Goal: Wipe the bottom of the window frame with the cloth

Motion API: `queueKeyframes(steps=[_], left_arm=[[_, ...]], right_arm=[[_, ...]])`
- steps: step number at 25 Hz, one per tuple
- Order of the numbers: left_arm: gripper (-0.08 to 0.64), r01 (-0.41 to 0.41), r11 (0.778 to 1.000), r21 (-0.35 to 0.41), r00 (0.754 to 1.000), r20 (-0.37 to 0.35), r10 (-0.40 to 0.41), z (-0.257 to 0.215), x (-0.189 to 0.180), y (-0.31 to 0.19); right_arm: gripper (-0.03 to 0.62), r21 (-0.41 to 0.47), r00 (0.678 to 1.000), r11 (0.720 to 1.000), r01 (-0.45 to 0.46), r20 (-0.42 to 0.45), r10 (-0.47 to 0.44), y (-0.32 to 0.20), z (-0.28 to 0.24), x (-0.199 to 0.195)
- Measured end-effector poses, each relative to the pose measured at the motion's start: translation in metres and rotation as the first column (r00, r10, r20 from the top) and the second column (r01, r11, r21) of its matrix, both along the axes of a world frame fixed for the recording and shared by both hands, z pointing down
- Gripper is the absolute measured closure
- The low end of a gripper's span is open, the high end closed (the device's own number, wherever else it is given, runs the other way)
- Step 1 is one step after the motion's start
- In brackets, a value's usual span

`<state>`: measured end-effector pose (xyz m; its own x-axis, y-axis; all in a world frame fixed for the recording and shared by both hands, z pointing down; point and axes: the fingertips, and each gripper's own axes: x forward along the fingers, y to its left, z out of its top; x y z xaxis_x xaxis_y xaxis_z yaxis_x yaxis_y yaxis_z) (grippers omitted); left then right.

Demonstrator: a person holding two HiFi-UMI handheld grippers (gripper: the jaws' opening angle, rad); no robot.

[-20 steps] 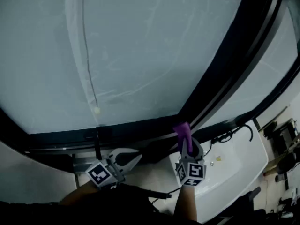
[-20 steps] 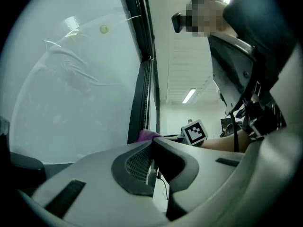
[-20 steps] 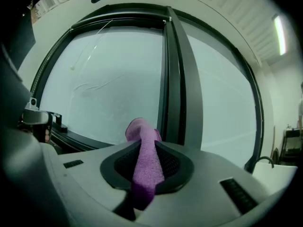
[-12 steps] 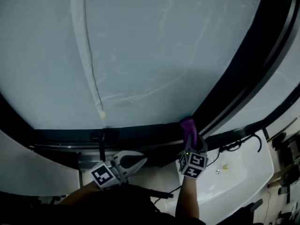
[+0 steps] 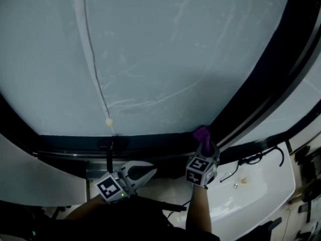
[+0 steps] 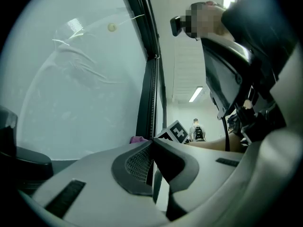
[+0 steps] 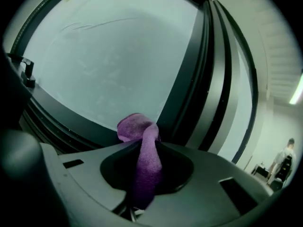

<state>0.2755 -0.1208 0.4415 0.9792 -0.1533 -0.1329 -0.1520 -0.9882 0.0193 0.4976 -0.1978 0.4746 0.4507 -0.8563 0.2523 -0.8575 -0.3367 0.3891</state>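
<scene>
The right hand-held gripper [image 5: 204, 148] was clamped on the cloth [image 5: 201, 133], whose tip met the bottom frame [image 5: 145, 141] beside its right corner. The frame's length ran leftward from there. The left hand-held gripper [image 5: 142, 172] hung below the frame, jaws together and empty.

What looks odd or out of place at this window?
The glass carries long curved smears, so it looks dirty. Nothing else stands out; the purple cloth is at the bottom of the frame.

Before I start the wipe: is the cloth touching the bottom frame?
Cannot tell. In the right gripper view the cloth overlaps the frame, but neither contact nor gap shows plainly.
</scene>
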Motion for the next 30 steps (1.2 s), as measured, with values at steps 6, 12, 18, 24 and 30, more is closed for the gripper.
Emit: queueKeyframes(steps=[6,12,18,24,30], left_arm=[[0.560,0.008,1.000,-0.008,1.000,-0.014,-0.008,0.001,0.001,-0.002],[0.560,0.006,1.000,0.012,1.000,-0.012,-0.006,0.002,-0.001,0.001],[0.560,0.029,0.999,0.019,0.999,-0.026,-0.029,-0.001,-0.005,0.002],[0.560,0.058,0.998,0.007,0.997,-0.041,-0.058,0.000,-0.015,0.009],[0.560,0.061,0.998,0.013,0.997,-0.052,-0.060,-0.003,-0.031,0.013]], right_arm=[[0.528,-0.078,0.997,0.994,0.082,-0.006,-0.083,-0.003,0.001,-0.010],[0.528,-0.077,0.987,0.984,0.162,-0.005,-0.163,-0.001,0.001,-0.027],[0.528,-0.117,0.941,0.938,0.326,0.134,-0.311,-0.003,0.006,-0.063],[0.526,-0.088,0.926,0.931,0.355,0.171,-0.337,-0.002,0.005,-0.069],[0.528,-0.077,0.908,0.916,0.393,0.188,-0.374,-0.001,0.004,-0.095]])
